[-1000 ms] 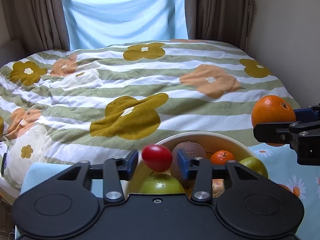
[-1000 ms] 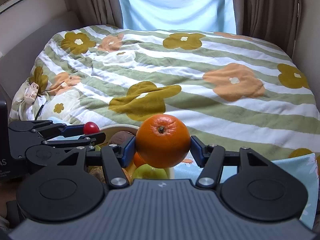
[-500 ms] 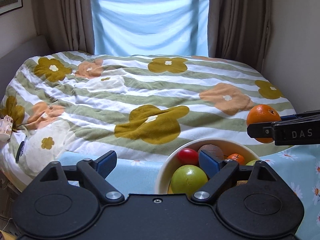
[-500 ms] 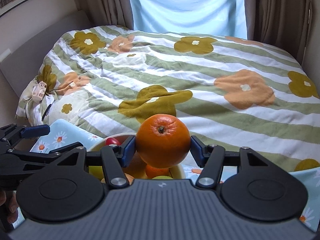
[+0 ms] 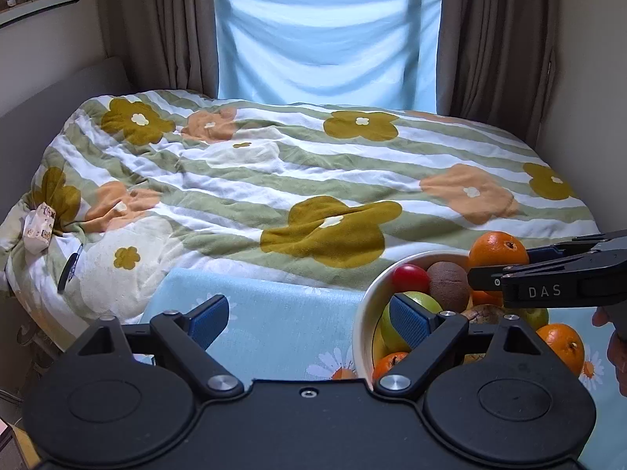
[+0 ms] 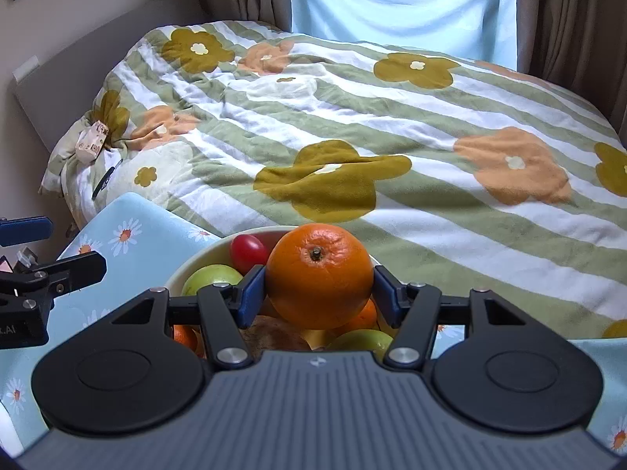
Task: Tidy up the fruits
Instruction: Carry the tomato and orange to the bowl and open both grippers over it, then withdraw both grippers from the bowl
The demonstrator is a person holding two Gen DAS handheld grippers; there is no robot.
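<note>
A cream bowl (image 5: 362, 315) (image 6: 203, 252) of fruit stands on a blue daisy cloth. In it lie a small red fruit (image 5: 410, 279) (image 6: 247, 250), a green apple (image 5: 421, 305) (image 6: 209, 278), a brown kiwi (image 5: 447, 280) and small oranges. My right gripper (image 6: 319, 293) is shut on a large orange (image 6: 319, 276) (image 5: 497, 250) and holds it just above the bowl. My left gripper (image 5: 309, 319) stands open with nothing between its fingers, left of the bowl over the cloth; its right pad is at the bowl's rim.
A loose orange (image 5: 562, 346) lies on the daisy cloth (image 5: 274, 313) right of the bowl. Behind is a bed with a flowered striped duvet (image 5: 313, 180), curtains and a covered window. A person's fingers (image 5: 619, 348) show at the right edge.
My left gripper let go of the red fruit, which now lies in the bowl, opened wide and drew back to the left. The right gripper has carried the orange over the bowl.
</note>
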